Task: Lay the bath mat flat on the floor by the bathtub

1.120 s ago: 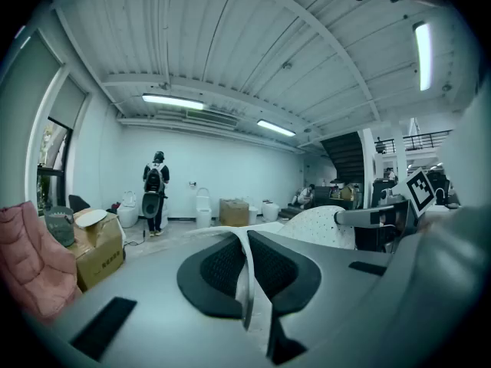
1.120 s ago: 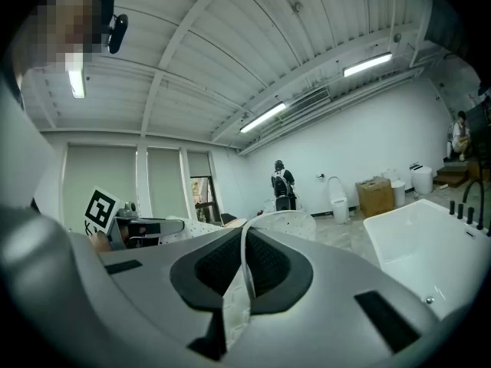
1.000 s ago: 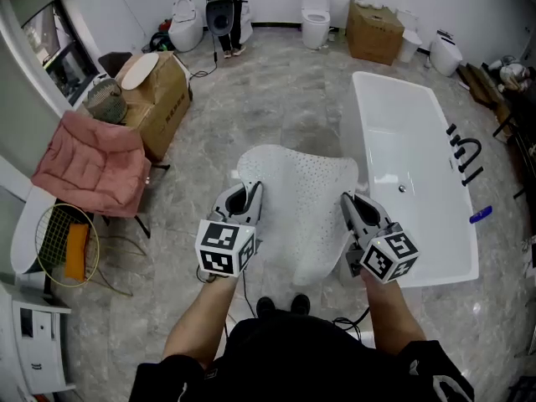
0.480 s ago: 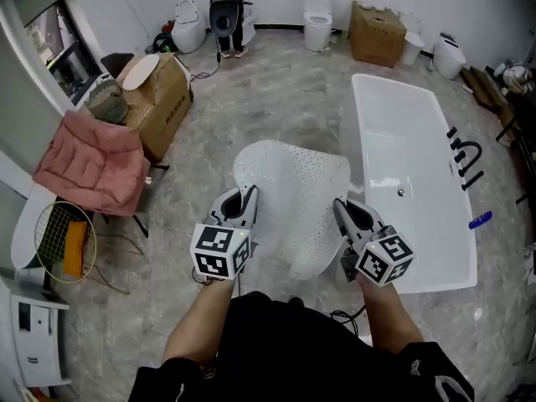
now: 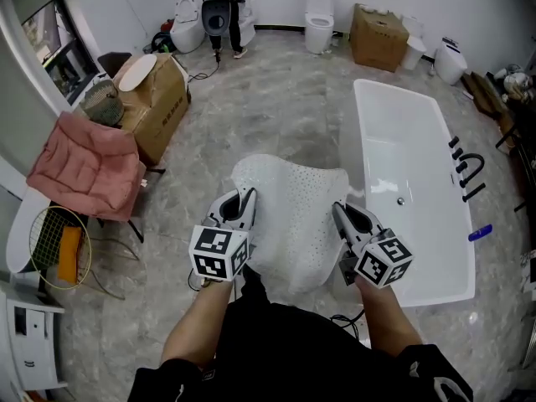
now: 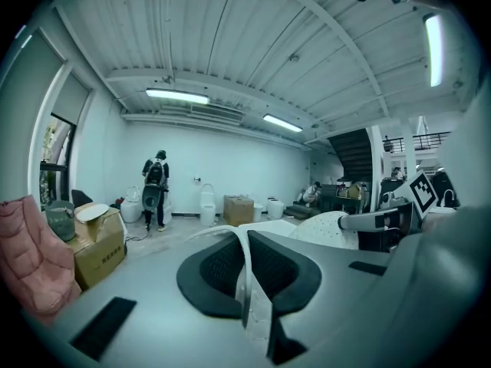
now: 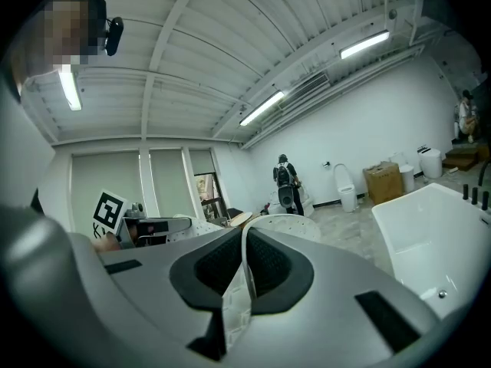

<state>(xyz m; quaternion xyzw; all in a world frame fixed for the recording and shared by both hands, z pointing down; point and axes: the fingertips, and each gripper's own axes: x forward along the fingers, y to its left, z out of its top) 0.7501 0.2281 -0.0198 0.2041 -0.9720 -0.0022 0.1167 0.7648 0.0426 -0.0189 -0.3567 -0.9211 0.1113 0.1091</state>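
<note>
Between left tool (image 5: 248, 193), right tool (image 5: 339, 208): bath mat (image 5: 293, 220), clamped.

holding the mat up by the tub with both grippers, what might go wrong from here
The left gripper and right gripper each pinch only a thin edge of the bath mat, so it may slip free.
The mat sags between them and could land creased, not flat.
Its right side hangs close to the bathtub rim and might drape onto it.

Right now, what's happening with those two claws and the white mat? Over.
Left gripper, right gripper: both shut on bath mat edges. Bath mat hangs between them, not yet laid. Nothing seen blocking floor beside bathtub.
</note>
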